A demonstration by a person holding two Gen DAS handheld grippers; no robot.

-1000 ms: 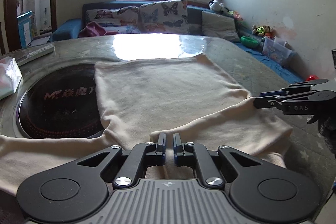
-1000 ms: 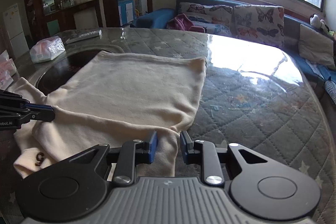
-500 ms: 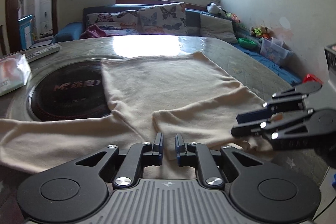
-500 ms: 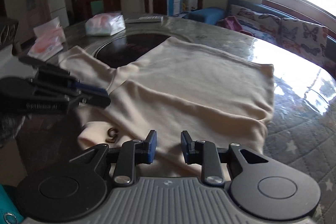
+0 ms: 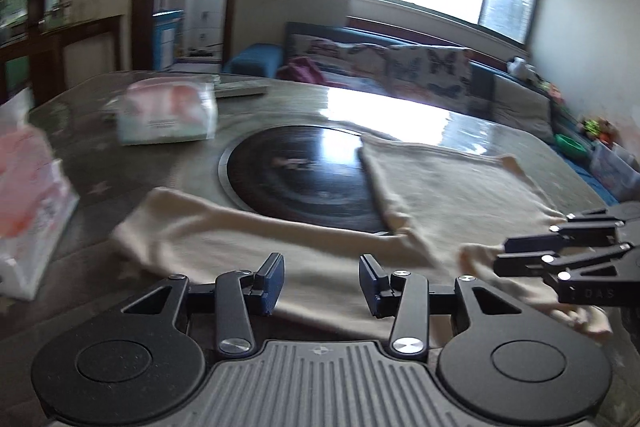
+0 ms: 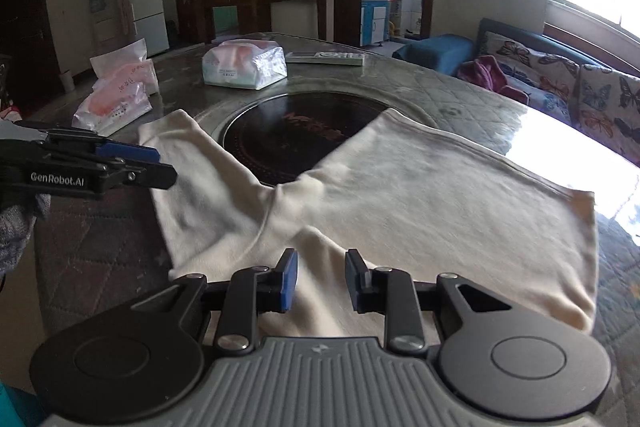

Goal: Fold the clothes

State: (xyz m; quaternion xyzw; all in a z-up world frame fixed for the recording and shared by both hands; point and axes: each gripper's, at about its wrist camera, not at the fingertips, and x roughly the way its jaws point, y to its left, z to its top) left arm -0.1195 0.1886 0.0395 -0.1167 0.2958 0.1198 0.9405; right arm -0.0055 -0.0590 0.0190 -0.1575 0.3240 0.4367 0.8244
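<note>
Right wrist view: "GenRobot.AI" on left gripper (image 6: 166,167).

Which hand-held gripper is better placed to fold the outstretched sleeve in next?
Left. The left hand-held gripper, jaws just opened and empty, hovers over the cream top's outstretched sleeve. The right hand-held gripper sits over the already folded side.

Left tool (image 5: 322,283) just opening, empty; right tool (image 6: 320,279) parted, empty.
</note>
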